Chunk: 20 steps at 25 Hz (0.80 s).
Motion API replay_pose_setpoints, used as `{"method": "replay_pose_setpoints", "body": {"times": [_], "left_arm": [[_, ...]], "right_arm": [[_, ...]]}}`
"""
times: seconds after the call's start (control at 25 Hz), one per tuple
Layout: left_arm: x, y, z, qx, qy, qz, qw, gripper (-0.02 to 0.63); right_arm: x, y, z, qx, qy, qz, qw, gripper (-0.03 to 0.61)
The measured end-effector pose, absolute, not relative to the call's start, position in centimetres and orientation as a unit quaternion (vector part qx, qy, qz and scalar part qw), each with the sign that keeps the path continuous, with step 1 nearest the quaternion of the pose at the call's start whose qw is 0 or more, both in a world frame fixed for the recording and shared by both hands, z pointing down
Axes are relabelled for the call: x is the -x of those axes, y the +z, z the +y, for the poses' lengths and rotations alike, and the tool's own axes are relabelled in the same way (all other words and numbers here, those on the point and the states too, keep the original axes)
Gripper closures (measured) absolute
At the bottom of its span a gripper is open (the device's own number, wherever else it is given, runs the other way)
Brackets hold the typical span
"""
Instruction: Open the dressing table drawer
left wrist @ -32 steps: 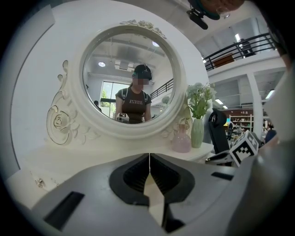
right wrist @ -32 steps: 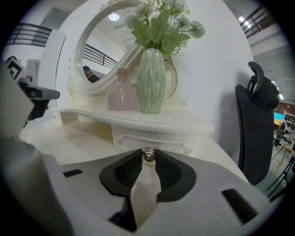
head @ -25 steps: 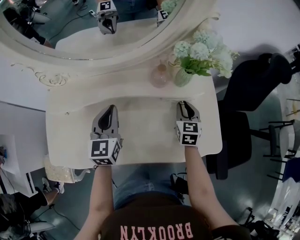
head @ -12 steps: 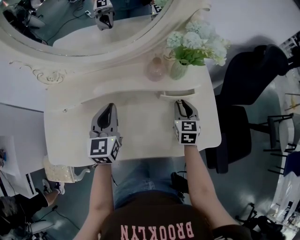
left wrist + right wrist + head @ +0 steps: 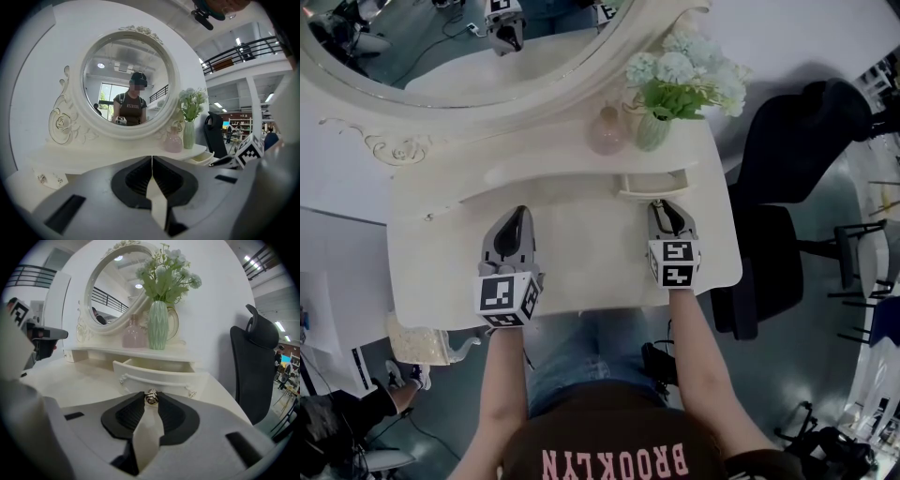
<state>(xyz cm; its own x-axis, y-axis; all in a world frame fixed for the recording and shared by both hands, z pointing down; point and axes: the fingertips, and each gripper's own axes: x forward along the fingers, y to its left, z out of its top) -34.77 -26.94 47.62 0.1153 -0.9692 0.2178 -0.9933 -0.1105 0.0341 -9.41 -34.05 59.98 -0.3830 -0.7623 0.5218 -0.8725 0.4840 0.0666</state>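
I am holding the right gripper (image 5: 151,398) clamped on the small metal knob (image 5: 151,396) at the middle of the drawer (image 5: 157,375) front; the jaws are pressing on the knob from both sides. The drawer is standing partly out from under the raised shelf (image 5: 544,173), and a gap is showing behind its front panel, with pale inside walls visible. Its front edge is running roughly level with the table (image 5: 591,258).

Ahead of the drawer front, bare tabletop is stretching to the near edge, and the right gripper is sitting over that strip. The drawer's right end is lying near the table's curved right edge; beyond that edge a black chair (image 5: 792,178) is standing apart from the table.

Directly above the drawer, a green vase (image 5: 158,326) of flowers (image 5: 166,273) is standing upright on the shelf, with a pink bottle (image 5: 132,335) just beside it on the mirror (image 5: 422,56) side.

The left gripper (image 5: 518,217) is hovering well to the left of the drawer over open tabletop, its jaws together with nothing between them. The span between it and the drawer is lying bare.
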Motion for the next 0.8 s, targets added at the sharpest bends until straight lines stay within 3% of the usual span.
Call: {"method": "replay_pose_setpoints", "body": {"times": [0.8], "left_arm": [[34.6,47.9,-24.8,-0.742,0.066,-0.661,0.090,0.607]], "right_arm": [[8.8,59.8,-31.8,-0.497,0.108,-0.826,0.244,0.499]]}}
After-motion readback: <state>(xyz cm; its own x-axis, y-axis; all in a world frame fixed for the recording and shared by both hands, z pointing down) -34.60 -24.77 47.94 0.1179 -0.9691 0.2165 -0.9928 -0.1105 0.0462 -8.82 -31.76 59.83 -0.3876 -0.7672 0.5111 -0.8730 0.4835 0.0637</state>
